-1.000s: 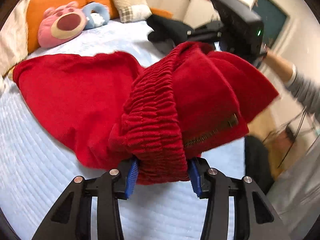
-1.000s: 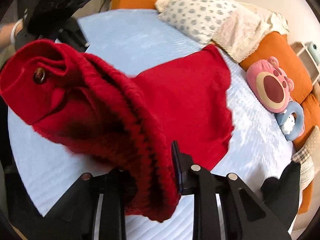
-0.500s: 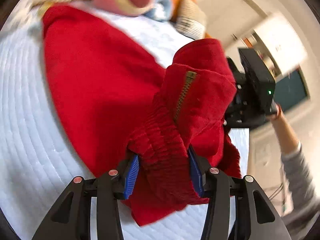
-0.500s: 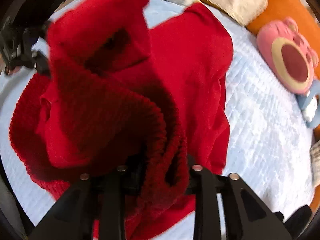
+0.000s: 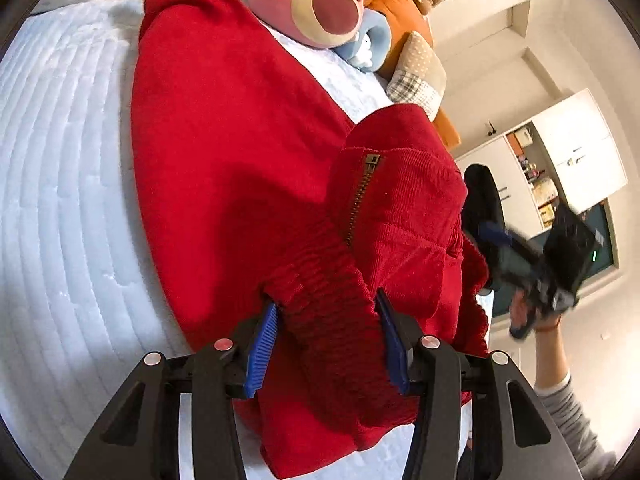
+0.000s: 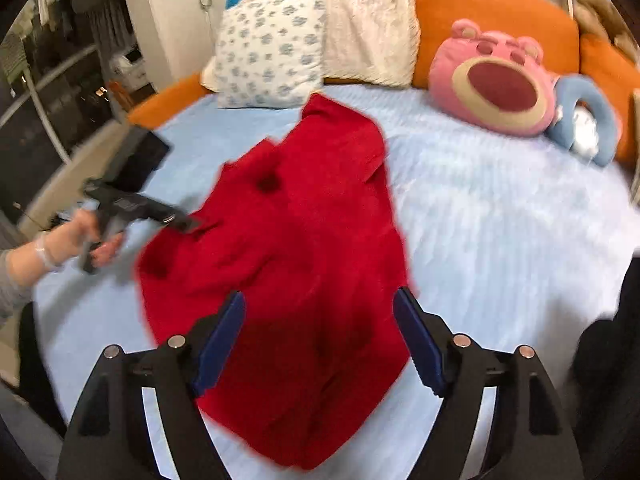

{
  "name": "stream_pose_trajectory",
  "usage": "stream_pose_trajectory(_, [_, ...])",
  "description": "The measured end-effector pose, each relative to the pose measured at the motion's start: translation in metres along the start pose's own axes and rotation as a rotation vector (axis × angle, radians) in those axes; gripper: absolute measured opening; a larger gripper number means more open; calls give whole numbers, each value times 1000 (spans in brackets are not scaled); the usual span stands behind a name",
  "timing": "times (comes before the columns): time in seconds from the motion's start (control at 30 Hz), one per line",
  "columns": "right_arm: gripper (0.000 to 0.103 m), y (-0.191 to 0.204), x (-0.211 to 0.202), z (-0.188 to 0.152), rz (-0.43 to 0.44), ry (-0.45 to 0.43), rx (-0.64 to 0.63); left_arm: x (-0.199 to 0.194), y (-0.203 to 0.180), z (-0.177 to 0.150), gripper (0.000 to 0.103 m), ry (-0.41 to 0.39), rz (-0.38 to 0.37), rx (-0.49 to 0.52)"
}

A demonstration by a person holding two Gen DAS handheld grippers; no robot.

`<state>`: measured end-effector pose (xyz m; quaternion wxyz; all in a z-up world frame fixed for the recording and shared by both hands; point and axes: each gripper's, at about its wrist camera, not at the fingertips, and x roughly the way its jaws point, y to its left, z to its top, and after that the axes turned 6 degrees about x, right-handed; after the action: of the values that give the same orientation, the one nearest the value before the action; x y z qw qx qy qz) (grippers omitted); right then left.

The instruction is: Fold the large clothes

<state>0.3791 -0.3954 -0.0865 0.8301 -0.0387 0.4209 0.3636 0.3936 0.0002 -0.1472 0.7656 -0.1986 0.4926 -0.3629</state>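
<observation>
On bed (image 6: 500,216): red garment (image 6: 304,248) lying mid-quilt, long axis running from near edge toward pillows. Pink plush pillow (image 6: 496,80), blue plush (image 6: 588,128), floral pillow (image 6: 268,52), orange cushion (image 6: 492,12) along headboard, apart from garment; nothing blocking it. Left gripper (image 5: 328,340) pinching bunched elastic waistband, zipper (image 5: 360,196) just beyond pads. Right gripper (image 6: 320,340) jaws opening, spread wide, garment below, pads not pressing it.

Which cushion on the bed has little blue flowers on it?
The white pillow at the back left, by the cream one. The pink bear cushion has a big open mouth, and the orange ones are plain.
</observation>
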Motion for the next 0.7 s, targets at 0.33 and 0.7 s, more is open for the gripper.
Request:
stream_pose_trajectory(0.33, [19, 20, 21, -12, 23, -92, 20, -30, -23, -24, 42, -92, 55, -84])
stream_pose_trajectory(0.7, [16, -7, -7, 40, 74, -252, 102, -103, -42, -38, 38, -137, 10, -208])
